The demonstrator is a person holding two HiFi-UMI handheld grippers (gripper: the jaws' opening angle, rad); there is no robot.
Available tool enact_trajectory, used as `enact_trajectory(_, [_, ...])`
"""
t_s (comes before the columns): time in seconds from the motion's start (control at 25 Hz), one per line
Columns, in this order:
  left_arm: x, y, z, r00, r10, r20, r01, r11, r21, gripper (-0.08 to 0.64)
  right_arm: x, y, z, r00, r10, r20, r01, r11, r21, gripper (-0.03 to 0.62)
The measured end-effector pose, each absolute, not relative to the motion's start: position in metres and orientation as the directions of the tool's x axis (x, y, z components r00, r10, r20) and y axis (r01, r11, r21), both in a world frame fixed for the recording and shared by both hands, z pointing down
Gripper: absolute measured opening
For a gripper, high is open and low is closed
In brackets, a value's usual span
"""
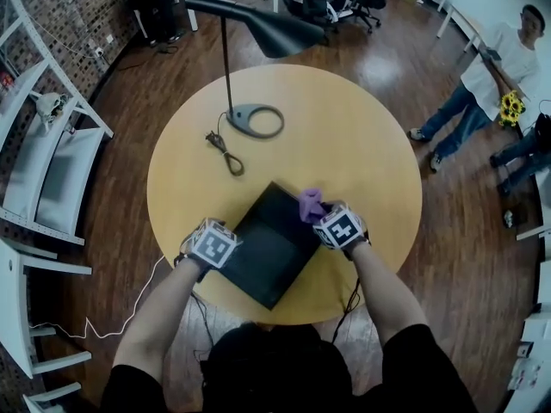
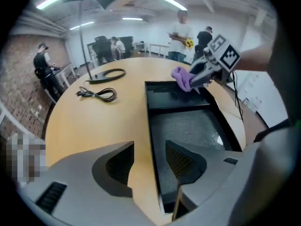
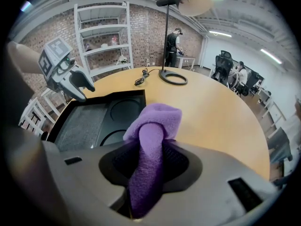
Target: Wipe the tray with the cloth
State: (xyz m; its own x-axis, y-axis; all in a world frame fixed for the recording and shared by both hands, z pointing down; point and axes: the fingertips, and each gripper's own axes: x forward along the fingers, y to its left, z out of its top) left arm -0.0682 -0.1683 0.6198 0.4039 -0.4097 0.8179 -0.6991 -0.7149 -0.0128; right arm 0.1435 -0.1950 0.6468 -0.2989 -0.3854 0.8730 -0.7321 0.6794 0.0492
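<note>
Tray [image 1: 274,249] and cloth [image 1: 310,203] are each counted once. The black tray is laid at an angle on the one round table [image 1: 362,144], near its front edge. One flat textured field and two round recesses are seen in it.

Two grippers are counted, each topped by one cube. The right gripper [image 3: 149,171] is clamped on the purple cloth, whose bunched end is pushed out past the tips at the tray's far right edge. Whether the cloth is pressed on the tray cannot be told. The left gripper [image 2: 149,166] is held with its jaws wide apart and nothing gripped. The tray's left rim is seen running between them, with one jaw above the table and the other above the tray.

One lamp [image 1: 267,28] and one coiled cable [image 1: 225,151] are set on the table's far half. White shelving [image 1: 52,162] is seen at the left.

Two people are seen at the right of the head view. One, in a white top [image 1: 499,67], is seen with yellow flowers. The other [image 1: 525,153] is cut off by the frame. More people are seen far off in the gripper views, too small to be counted. The cloth's lower part is hidden between the jaws, and the tray's near left corner is covered by the left gripper.

Square black-and-white markers are borne on the cubes; no lettering can be made out.
</note>
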Motion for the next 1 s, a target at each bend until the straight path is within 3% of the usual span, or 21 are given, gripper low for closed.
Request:
enact_trajectory(0.16, [-0.049,-0.173,0.648,0.401,-0.254,0.88,-0.645,-0.761,0.074,0.212,0.141,-0.196,0.643,-0.294,-0.389,0.873,-0.738,0.673,0.051,0.135])
enact_trajectory(0.24, [-0.048,-0.173,0.657,0.414,-0.213,0.885,-0.652,-0.748,0.125,0.12,0.131,-0.199,0.634,-0.328,-0.397,0.857,-0.735,0.678,0.032,0.135])
enact_trajectory(0.68, [-0.054,-0.183,0.659,0.49,-0.203,0.848,-0.763,-0.57,0.304,0.1,0.142,-0.191,0.623,-0.301,-0.404,0.864,-0.77,0.637,0.029,0.14])
enact_trajectory(0.88, [-0.058,-0.185,0.658,0.472,-0.244,0.847,-0.784,-0.556,0.277,0.1,0.183,-0.17,0.625,-0.228,-0.472,0.852,-0.944,0.321,-0.075,0.14])
enact_trajectory(1.0, [-0.059,-0.186,0.657,0.467,-0.26,0.845,-0.787,-0.558,0.263,0.1,0.184,-0.154,0.631,-0.201,-0.517,0.832,-0.979,0.129,-0.156,0.143])
